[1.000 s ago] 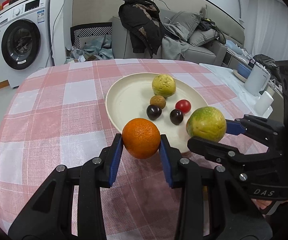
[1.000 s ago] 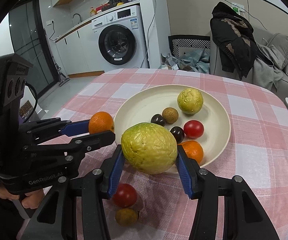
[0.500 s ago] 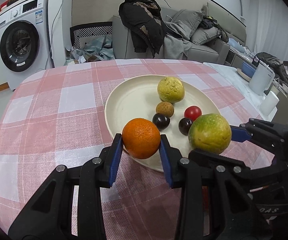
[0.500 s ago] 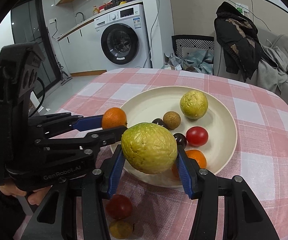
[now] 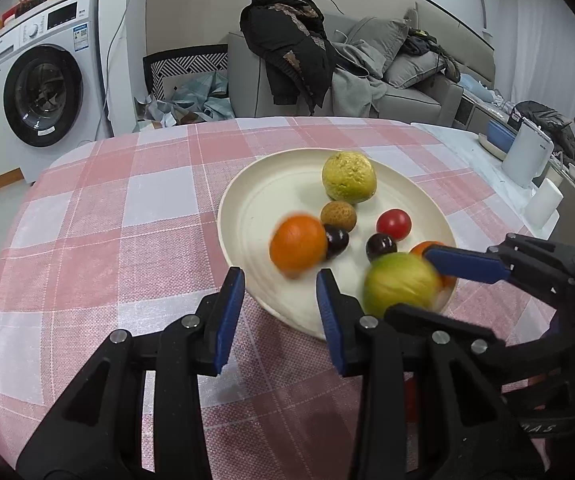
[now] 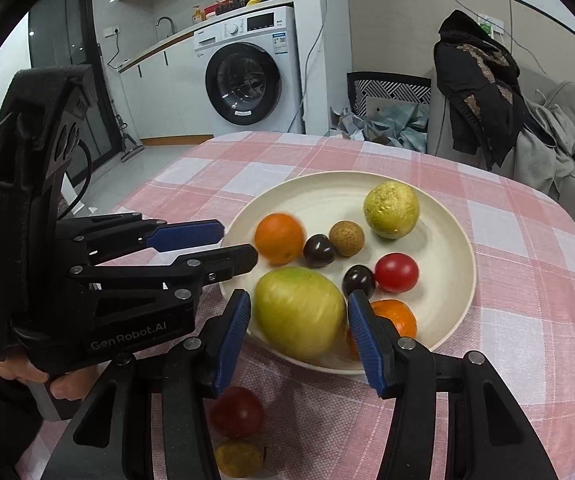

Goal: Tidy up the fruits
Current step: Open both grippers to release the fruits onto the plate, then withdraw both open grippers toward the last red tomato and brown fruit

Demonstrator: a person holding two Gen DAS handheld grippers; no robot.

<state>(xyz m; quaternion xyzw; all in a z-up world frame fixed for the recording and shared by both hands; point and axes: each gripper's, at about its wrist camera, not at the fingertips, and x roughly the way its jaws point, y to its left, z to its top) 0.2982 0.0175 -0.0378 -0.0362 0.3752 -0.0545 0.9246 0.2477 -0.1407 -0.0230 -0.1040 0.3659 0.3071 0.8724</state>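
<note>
Both grippers are held low at the near rim of the cream plate (image 5: 243,184), fingers pointed across it toward the sofa. The left gripper (image 5: 279,292) is seen with its jaws spread and nothing between them; the orange (image 5: 298,249) lies blurred on the plate just beyond the fingertips, touching a dark cherry (image 5: 335,241). The right gripper (image 6: 298,316) is likewise parted, its blue pads standing just clear of the large green-yellow fruit (image 6: 299,314), which sits blurred on the plate's near edge with a second orange (image 6: 397,318) beside it. Toward the plate's centre a longan (image 6: 346,238), a red tomato (image 6: 396,272) and another dark cherry (image 6: 358,280) are gathered, with a yellow fruit (image 6: 391,210) near the far rim. Off the plate, below the right gripper, a red tomato (image 6: 236,411) and a small yellow fruit (image 6: 239,458) rest on the checked tablecloth (image 5: 99,240), whose bare expanse is seen left of the plate.
</note>
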